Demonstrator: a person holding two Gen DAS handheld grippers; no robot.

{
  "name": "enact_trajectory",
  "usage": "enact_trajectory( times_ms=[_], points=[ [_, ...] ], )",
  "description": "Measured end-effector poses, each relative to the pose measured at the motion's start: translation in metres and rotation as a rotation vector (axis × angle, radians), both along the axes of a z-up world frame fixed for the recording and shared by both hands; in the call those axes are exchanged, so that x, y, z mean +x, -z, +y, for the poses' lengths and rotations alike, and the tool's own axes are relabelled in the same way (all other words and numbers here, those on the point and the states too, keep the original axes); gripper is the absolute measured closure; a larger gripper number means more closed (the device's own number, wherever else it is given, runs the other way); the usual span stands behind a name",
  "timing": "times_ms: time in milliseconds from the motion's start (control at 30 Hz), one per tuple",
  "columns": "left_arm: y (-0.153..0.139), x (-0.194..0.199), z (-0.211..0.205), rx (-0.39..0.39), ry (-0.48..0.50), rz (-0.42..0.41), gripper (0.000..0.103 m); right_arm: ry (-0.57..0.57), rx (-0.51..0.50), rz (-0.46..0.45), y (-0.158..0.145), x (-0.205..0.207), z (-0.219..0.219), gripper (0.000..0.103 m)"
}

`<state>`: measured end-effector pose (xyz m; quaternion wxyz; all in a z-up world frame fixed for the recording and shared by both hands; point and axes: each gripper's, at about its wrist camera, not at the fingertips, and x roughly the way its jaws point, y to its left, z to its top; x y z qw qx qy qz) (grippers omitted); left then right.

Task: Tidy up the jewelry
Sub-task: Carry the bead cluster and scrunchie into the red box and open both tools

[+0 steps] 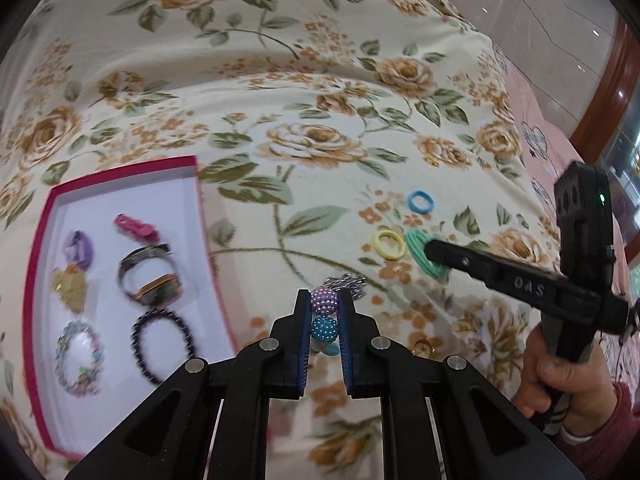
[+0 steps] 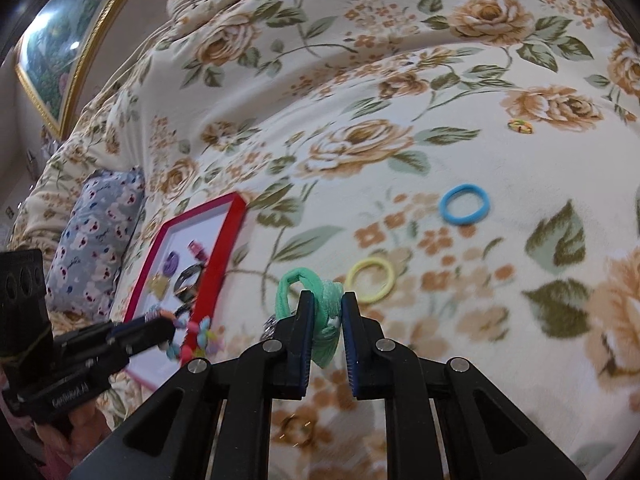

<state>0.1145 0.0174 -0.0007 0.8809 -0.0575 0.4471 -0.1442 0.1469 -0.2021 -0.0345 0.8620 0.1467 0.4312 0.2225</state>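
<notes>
Left wrist view: left gripper pinches a purple-and-teal beaded bracelet, right gripper pinches a mint elastic hair tie; either could slip onto the floral blanket.

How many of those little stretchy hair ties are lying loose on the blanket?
2 lie free: a blue hair tie farther off and a yellow hair tie nearer. A green hair tie sits pinched in the right gripper. Others may be hidden.

Soft, even indoor light falls on my floral blanket, shadows faint. Glare spots dot the framed painting. Fisheye bends and darkens my edges; the red tray smears with motion blur.
</notes>
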Motion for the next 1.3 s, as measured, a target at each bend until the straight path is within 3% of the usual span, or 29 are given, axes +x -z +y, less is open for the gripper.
enact_trajectory(
  times_ms=[267,733,1300],
  points=[
    [-0.011,-0.029,0.036,-0.047,-0.086,-0.005,0.092,-0.086,-0.002,-0.002,-0.003,-0.018,0.033,0.089],
    [-0.018,-0.066,0.082,-0.053,-0.200,-0.008,0.092,-0.205,-0.004,-0.007,-0.006,-0.032,0.086,0.089],
    [-0.009,-0.067,0.122,-0.058,-0.284,0.024,0.092,-0.341,-0.030,-0.013,-0.002,-0.029,0.156,0.089]
  ],
)
